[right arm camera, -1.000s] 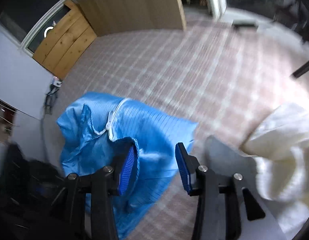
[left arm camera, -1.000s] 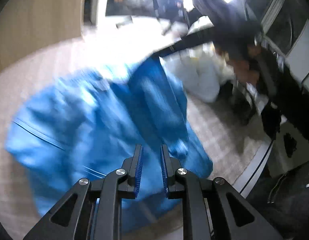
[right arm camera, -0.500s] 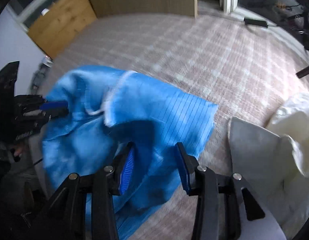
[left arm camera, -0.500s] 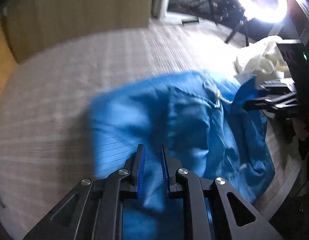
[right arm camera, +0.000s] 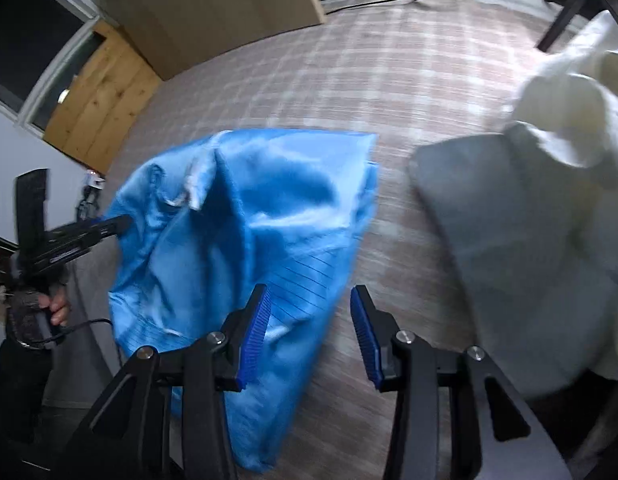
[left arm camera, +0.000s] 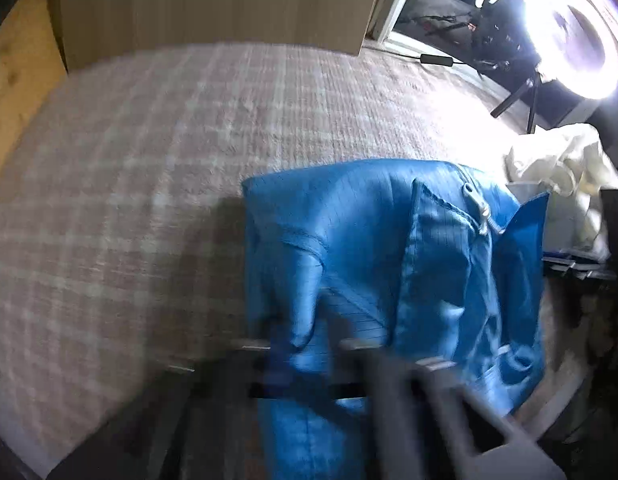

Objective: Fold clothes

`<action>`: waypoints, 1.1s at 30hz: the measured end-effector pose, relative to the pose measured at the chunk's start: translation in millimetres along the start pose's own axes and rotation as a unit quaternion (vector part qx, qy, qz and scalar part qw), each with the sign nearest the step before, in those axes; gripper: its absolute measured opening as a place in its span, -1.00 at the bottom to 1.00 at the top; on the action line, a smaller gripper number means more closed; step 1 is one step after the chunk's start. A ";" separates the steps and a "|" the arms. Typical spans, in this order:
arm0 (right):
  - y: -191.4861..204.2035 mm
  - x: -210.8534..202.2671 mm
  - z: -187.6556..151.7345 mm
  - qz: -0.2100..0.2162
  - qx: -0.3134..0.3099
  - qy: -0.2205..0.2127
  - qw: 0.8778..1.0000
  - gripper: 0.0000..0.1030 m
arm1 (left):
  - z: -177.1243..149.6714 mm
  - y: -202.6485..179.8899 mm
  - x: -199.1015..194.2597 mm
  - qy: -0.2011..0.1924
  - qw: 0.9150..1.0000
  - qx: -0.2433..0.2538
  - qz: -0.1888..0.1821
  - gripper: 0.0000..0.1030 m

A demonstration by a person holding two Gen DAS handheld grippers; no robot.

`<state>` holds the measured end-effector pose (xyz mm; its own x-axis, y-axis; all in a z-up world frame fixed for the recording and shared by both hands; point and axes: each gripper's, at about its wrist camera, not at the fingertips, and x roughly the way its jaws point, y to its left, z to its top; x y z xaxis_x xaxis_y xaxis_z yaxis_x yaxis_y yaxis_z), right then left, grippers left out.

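A blue garment (left arm camera: 389,248) with a white zipper lies crumpled on the plaid cloth surface (left arm camera: 149,160). My left gripper (left arm camera: 309,340) is badly blurred in its own view, with blue fabric bunched at its tips. In the right wrist view the left gripper (right arm camera: 123,222) comes in from the left, shut on the blue garment (right arm camera: 249,220) at its left edge. My right gripper (right arm camera: 309,336) hovers over the garment's near right edge. Its jaws are closing, with fabric beside the left pad, but the pads do not press on it.
A pile of white clothes (right arm camera: 569,100) and a pale grey piece (right arm camera: 509,220) lie right of the blue garment. A wooden board (right arm camera: 213,12) stands at the far side. A bright ring light (left arm camera: 569,40) on a tripod glares at the back right. A person's hand (right arm camera: 57,304) holds the left gripper.
The left gripper's jaws have shut on the blue fabric and its view has blurred. The right gripper has sunk closer to the garment, which has been pulled out wider.
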<state>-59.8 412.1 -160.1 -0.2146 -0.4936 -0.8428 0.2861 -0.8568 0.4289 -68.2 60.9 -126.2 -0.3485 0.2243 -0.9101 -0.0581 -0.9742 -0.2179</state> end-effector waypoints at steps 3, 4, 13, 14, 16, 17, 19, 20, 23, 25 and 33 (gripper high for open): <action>14.5 -0.9 -0.4 0.004 -0.024 0.006 1.000 -0.80 | 1.4 5.8 -6.4 0.007 1.000 0.016 -0.006 -0.95; 19.2 -1.9 -2.2 0.004 -0.032 0.009 0.999 -0.81 | -0.4 5.3 -8.6 0.006 0.999 0.032 0.003 -0.95; 20.1 -21.6 -10.6 -0.036 -0.041 0.029 0.998 -0.78 | 0.3 10.7 -46.1 -0.007 0.997 0.074 0.022 -0.69; 22.0 -31.5 -7.4 -0.043 -0.047 0.016 0.998 -0.78 | 6.1 7.8 -55.7 -0.019 0.996 0.081 0.023 -0.69; 24.8 -45.3 2.0 -0.051 -0.055 -0.009 0.997 -0.78 | 23.3 -1.5 -65.4 -0.039 0.994 0.097 0.014 -0.70; 25.5 -48.3 8.9 -0.054 -0.056 -0.021 0.997 -0.78 | 31.7 -6.6 -62.8 -0.042 0.994 0.103 0.008 -0.71; 29.5 -46.1 23.8 -0.068 -0.064 -0.040 0.995 -0.78 | 47.0 -16.2 -55.9 -0.043 0.993 0.114 -0.008 -0.74; 32.7 -39.7 31.9 -0.075 -0.071 -0.045 0.994 -0.78 | 51.2 -19.9 -48.3 -0.033 0.993 0.114 -0.022 -0.73; 36.0 -6.9 53.4 -0.060 -0.071 -0.030 0.995 -0.78 | 55.8 -28.2 -26.1 -0.021 0.991 0.131 -0.018 -0.69; 41.0 21.6 59.9 -0.069 -0.071 -0.002 0.995 -0.78 | 51.2 -26.4 -2.3 0.000 0.989 0.145 0.006 -0.70; 46.0 47.0 38.6 -0.088 -0.085 0.059 0.991 -0.78 | 1.1 -18.0 18.6 0.027 0.988 0.154 -0.004 -0.67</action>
<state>-92.8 343.7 -167.4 -0.1684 -0.3091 -0.9360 0.4099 -0.8855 0.2187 -74.6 82.5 -138.8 -0.2972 0.2249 -0.9279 -0.3462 -0.9311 -0.1148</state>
